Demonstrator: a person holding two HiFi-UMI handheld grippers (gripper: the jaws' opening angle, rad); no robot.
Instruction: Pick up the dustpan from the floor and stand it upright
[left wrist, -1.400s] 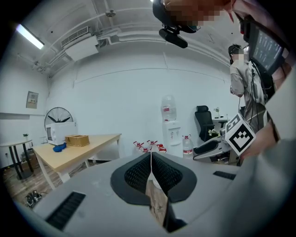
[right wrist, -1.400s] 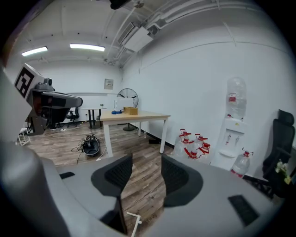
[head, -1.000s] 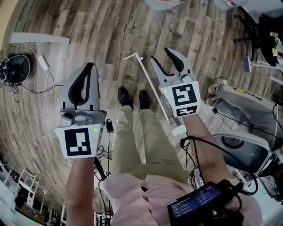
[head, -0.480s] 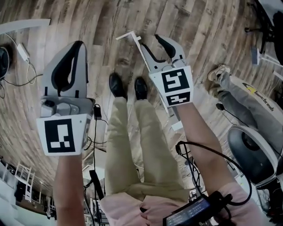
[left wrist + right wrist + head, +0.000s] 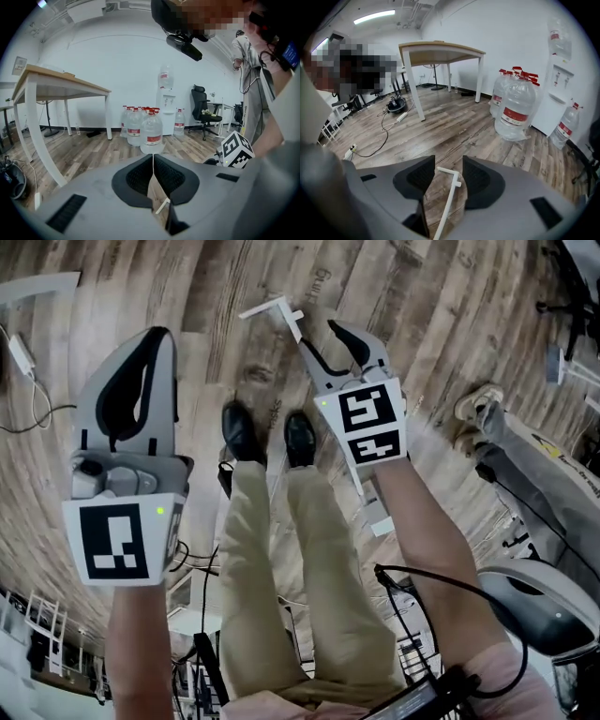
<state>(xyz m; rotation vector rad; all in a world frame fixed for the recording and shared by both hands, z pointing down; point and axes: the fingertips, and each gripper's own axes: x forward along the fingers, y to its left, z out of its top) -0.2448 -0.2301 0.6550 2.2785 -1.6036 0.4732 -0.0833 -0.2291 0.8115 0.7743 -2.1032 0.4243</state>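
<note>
The dustpan handle [image 5: 281, 307] is lying flat on the wood floor [image 5: 441, 296], just in front of the person's black shoes [image 5: 241, 432]. Its T-shaped end points away from them. The white stick runs back under the right hand-held gripper [image 5: 320, 337] and its arm, and the pan end can't really be made out in the head view.

In the right gripper view, the right hand-held gripper [image 5: 449, 161] has its jaws spread a fair bit. The handle [image 5: 449, 197] shows right in the gap between them, T-end up near the tips. It isn't touching either pad, so it's framed rather than grabbed, and the gripper is holding nothing.

The left hand-held gripper [image 5: 159, 338] is off to the left side, well apart from the handle. In its own view [image 5: 153, 155] the tips are pressed together with only a sliver of floor showing below them, so it's closed on nothing.

Background stuff: there's a wooden-topped desk [image 5: 440, 49] on white legs, plus a bunch of big water bottles [image 5: 515, 112] by the wall. A cable [image 5: 389, 124] trails across the floor near the desk. Someone else's legs and shoes [image 5: 478, 409] show at the right edge of the head view.
</note>
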